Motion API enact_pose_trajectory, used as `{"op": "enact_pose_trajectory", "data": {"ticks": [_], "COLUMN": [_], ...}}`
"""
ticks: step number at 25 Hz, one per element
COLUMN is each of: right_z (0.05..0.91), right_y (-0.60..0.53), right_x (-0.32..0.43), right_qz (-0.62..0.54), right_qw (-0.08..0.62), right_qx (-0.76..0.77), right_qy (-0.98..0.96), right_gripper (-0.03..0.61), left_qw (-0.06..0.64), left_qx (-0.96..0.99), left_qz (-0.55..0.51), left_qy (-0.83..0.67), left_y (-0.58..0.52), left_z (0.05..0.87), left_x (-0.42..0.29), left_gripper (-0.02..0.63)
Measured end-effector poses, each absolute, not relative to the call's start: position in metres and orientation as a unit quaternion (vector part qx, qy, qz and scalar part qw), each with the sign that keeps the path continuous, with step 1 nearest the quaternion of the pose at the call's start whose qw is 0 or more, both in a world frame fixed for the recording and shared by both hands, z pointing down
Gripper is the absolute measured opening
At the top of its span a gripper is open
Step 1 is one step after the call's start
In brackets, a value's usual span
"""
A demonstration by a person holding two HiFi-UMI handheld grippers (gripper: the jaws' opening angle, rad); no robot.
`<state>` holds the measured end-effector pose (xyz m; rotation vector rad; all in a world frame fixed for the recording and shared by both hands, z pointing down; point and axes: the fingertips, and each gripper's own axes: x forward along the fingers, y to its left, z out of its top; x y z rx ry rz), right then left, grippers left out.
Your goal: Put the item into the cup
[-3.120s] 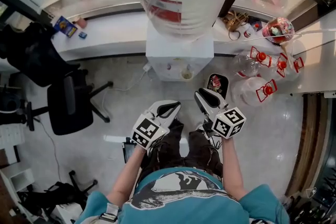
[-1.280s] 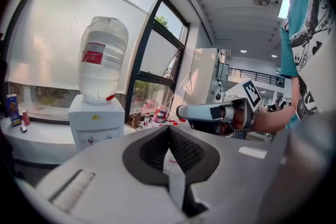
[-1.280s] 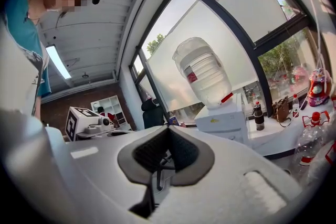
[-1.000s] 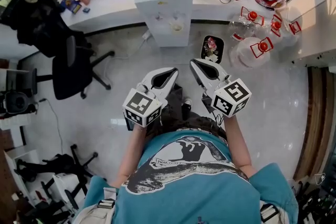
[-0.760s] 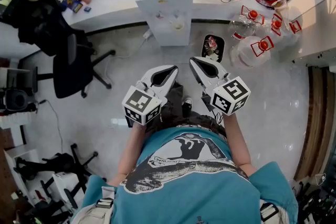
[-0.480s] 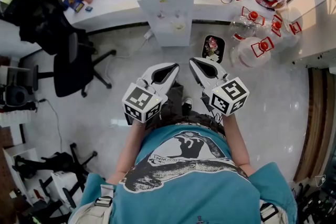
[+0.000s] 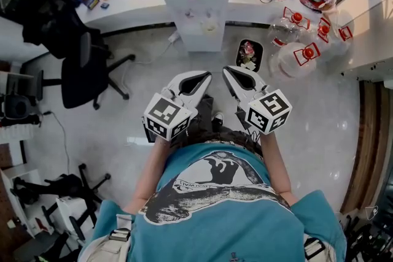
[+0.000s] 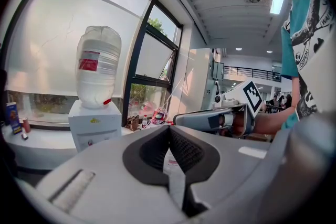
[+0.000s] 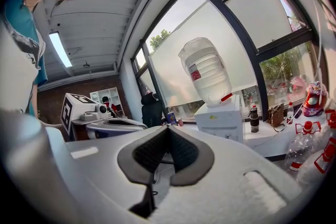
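The left hand-held gripper (image 7: 203,77) and the right hand-held gripper (image 7: 229,72) are both closed on nothing, side by side facing the water dispenser (image 7: 195,4). What looks like a cup (image 7: 209,27) sits in the water dispenser's tap recess.

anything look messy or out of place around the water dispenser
Clear jugs with red handles crowd the floor right of the water dispenser, beside a small filled bin. Nothing looks spilled or broken.

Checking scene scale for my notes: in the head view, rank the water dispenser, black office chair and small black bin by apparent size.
1. Water dispenser and black office chair: about alike, too close to rank.
2. Small black bin: clearly smallest.
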<state>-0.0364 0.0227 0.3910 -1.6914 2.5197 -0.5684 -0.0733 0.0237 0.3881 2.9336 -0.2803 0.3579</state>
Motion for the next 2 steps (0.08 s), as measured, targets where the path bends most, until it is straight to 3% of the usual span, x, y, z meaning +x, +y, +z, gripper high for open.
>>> {"op": "enact_pose_trajectory", "data": {"ticks": [2], "right_z": [0.3911], "right_y": [0.0246], "right_x": [-0.038], "right_qz": [-0.183], "right_qw": [0.027], "right_qx": [-0.548], "right_qy": [0.816], "right_gripper": [0.0], "left_qw": [0.085], "left_qx": [0.984], "left_qz": [0.122], "left_qy": [-0.093], "left_y": [0.0257], "left_z": [0.3893], "left_x": [-0.0744], "left_gripper": [0.0]}}
